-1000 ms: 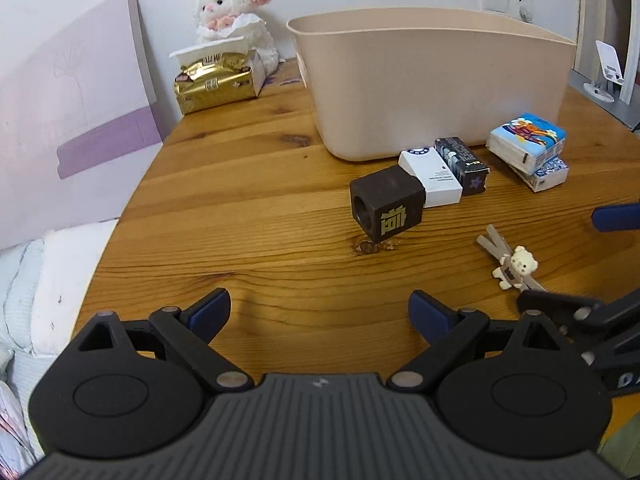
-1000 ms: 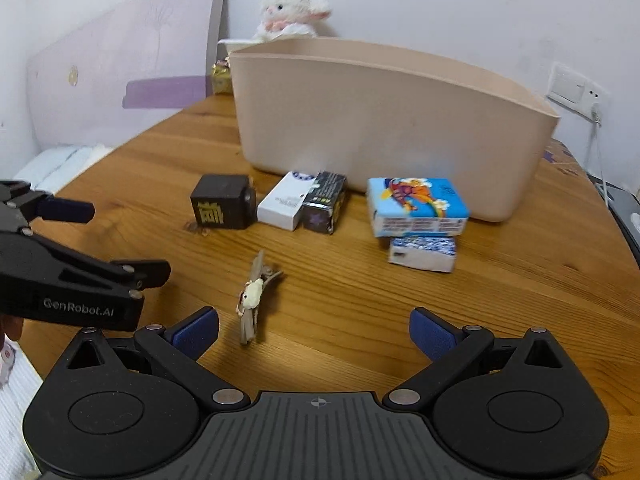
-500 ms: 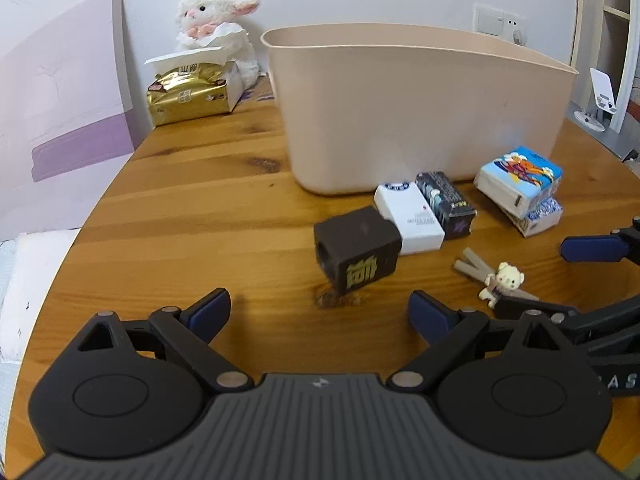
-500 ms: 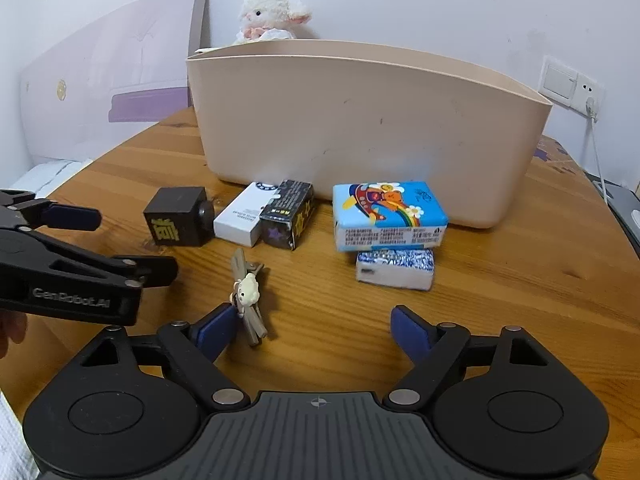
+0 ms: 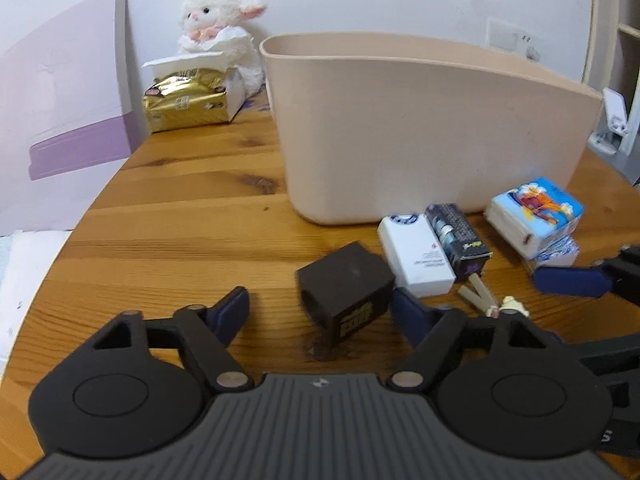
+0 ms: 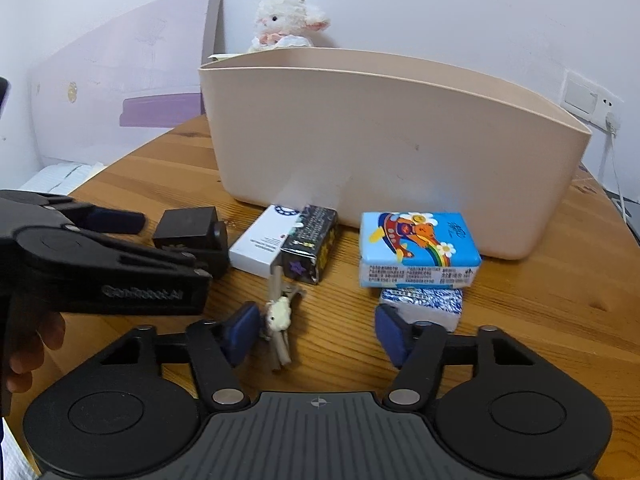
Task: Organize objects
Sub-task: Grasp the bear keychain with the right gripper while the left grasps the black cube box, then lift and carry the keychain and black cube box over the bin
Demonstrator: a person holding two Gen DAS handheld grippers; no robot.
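A beige bin [image 5: 424,128] stands at the back of the wooden table [image 5: 168,240]. In front of it lie a dark brown cube [image 5: 346,290], a white box [image 5: 416,256], a black box [image 5: 458,236], a colourful tissue pack [image 5: 534,216] on a smaller blue-white pack [image 6: 422,306], and a clip with a small bear [image 6: 280,316]. My left gripper [image 5: 322,314] is open, its fingers on either side of the cube. My right gripper [image 6: 316,334] is open; the bear clip lies just inside its left finger.
A gold tissue pack [image 5: 188,100] and a plush lamb [image 5: 218,26] sit at the back left. A purple-white board [image 5: 60,120] leans beyond the table's left edge. A wall socket [image 6: 590,100] is at the right.
Both grippers have moved forward toward the objects. The cube now sits between my left fingers, and the bear clip has come just inside my right gripper's left finger.
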